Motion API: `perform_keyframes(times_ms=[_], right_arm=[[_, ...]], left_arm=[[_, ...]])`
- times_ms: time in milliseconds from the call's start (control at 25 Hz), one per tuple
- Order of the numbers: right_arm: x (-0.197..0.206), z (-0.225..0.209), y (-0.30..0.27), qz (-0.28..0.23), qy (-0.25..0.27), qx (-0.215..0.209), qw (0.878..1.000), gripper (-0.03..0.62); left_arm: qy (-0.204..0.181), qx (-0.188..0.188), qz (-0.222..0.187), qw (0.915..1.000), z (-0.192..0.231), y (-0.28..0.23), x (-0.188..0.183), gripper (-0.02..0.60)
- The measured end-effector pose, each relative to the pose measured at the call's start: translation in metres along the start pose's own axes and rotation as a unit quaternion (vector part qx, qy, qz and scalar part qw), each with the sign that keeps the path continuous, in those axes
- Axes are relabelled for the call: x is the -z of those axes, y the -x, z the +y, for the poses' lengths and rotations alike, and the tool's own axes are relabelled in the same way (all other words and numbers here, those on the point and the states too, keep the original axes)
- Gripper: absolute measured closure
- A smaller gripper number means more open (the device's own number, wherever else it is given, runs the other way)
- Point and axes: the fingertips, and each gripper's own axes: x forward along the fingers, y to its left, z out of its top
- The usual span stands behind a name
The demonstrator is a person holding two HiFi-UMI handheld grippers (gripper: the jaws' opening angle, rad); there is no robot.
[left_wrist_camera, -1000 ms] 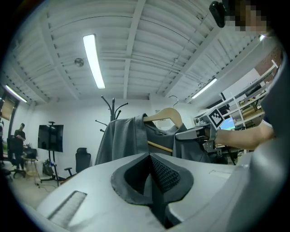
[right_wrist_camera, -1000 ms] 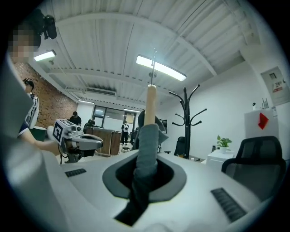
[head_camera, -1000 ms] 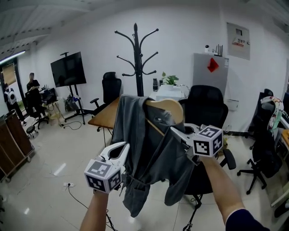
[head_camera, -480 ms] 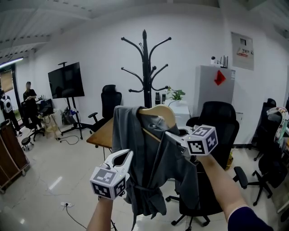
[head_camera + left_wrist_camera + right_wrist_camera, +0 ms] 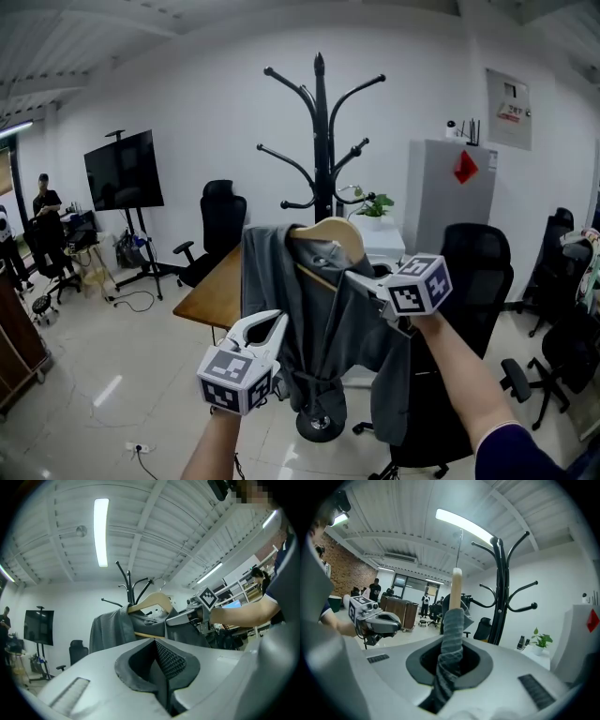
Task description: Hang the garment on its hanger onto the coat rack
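The black coat rack (image 5: 320,141) stands straight ahead, its curved arms bare. In front of it hangs a grey garment (image 5: 323,319) draped over a wooden hanger (image 5: 330,232). My right gripper (image 5: 359,280) is shut on the hanger's cloth-covered right shoulder; in the right gripper view grey fabric (image 5: 451,634) and the wooden hanger (image 5: 455,590) run between its jaws, with the coat rack (image 5: 502,588) just behind. My left gripper (image 5: 272,324) is lower left, close beside the garment's left edge, its jaws together with nothing in them (image 5: 161,667). The left gripper view shows the garment (image 5: 110,630) on its hanger (image 5: 152,602).
A wooden table (image 5: 214,292) and black office chairs (image 5: 478,281) stand around the rack's round base (image 5: 321,424). A TV on a stand (image 5: 122,169) and people are at far left. A grey cabinet (image 5: 452,187) stands behind at right.
The coat rack has grown larger and come closer to the middle of the head view. Both grippers and the hung garment have moved toward it, keeping the same hold.
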Motion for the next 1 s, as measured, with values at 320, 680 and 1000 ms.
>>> perform_keyframes(times_ms=[320,680,1000], right_arm=[[0.028,-0.068,-0.078,0.04,-0.027,0.002,0.999,0.563],[0.065,-0.103,-0.146,0.09,-0.035,-0.023,0.995,0.563],[0.089,-0.108,-0.175,0.111,-0.044,-0.046,0.992,0.562]], left_arm=[[0.011,-0.022,0.005,0.9997,0.039,-0.035,0.014,0.574],[0.026,-0.055,0.033,0.9976,0.061,-0.043,0.053,0.574],[0.035,-0.083,0.042,0.995,0.072,-0.043,0.067,0.574]])
